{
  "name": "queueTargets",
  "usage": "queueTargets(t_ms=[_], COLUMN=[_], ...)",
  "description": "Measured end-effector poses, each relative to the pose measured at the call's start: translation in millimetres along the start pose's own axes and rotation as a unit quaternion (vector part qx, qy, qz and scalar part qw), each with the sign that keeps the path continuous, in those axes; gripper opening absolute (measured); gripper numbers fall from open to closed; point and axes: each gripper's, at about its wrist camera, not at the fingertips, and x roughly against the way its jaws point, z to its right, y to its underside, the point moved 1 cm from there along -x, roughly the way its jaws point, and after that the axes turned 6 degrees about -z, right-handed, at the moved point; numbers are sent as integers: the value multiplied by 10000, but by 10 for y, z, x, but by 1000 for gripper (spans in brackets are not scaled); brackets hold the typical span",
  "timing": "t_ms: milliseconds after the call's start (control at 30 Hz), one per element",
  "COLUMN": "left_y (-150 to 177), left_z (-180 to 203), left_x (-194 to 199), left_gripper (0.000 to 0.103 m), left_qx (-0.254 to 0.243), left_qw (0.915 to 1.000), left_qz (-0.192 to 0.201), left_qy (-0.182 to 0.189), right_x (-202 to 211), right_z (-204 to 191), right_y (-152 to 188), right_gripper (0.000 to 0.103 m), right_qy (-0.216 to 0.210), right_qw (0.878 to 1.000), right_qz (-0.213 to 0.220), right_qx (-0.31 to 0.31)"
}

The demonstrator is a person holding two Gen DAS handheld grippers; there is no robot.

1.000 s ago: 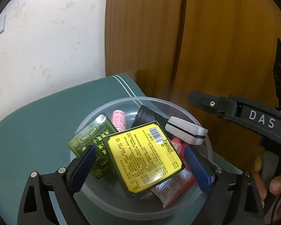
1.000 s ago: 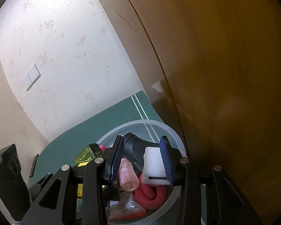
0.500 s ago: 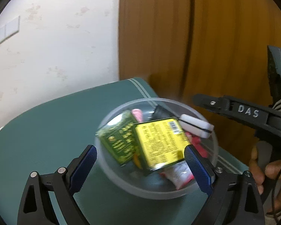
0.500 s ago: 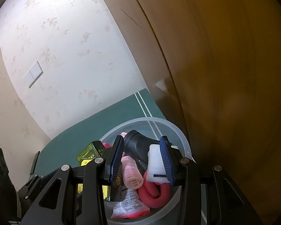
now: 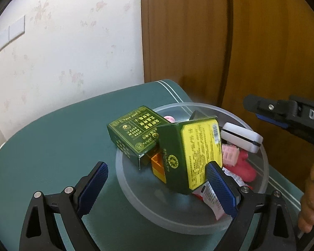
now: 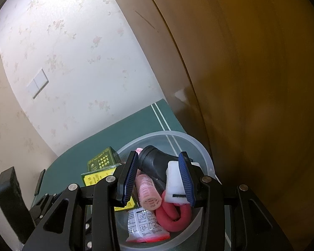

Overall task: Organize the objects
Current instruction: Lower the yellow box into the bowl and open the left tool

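Bowl (image 5: 178, 221): translucent, round, on the green surface (image 5: 52, 146) near its far right corner, close to the wood panel (image 5: 198, 41).

Contents, counted:
- 2 green boxes. Box w/ yellow label (image 5: 198, 152) stands tilted on edge, long axis running up and away, label facing right. Plain green box (image 5: 134, 131) leans over the bowl's left rim, long axis approx. horizontal, open flap end toward the camera; touches the labelled box.
- 1 orange block (image 5: 158, 166), wedged between and below the two boxes.
- 1 white case (image 5: 240, 137) w/ black seam, at the right rim, long axis across the bowl.
- 1 pink roller (image 6: 147, 190), long axis toward the right wrist camera.
- 1 black item (image 6: 155, 164), far side of bowl; type cannot be told.
- 1 red foam loop (image 6: 173, 215), under the case.
- 1 sachet (image 6: 144, 226), white w/ red edge, flat on the bowl floor at the near side.

Left tool (image 5: 157, 190): fingers spread wide, holding nothing; right finger pad just beside the labelled box, left pad over bare surface outside the rim.

Right tool (image 6: 158, 177): fingers part-spread above the bowl, roller and case seen between the pads; contact w/ the case cannot be told.

Room: open surface to the left and front of the bowl; panel and surface edge crowd the right and far sides.
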Motion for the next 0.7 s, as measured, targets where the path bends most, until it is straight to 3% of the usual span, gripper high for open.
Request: queueTargets(t_ms=[300,500,700], left_y=[83,137,176], left_z=[-56,-74,-86], left_x=[65,172,301], left_gripper=[101,102,102], left_qx=[67,72,120], left_qw=[9998,9998,9999], left_qz=[-160,-138,-95], left_qy=[125,127,-50], right_x=[4,12,17], right_z=[-19,-38,-68], right_y=[22,22,48], right_gripper=[42,48,51], right_qy=[11,-7,24], right_qw=[10000,10000,10000], right_qz=[-4,-8,-31], right_qx=[-2,46,48])
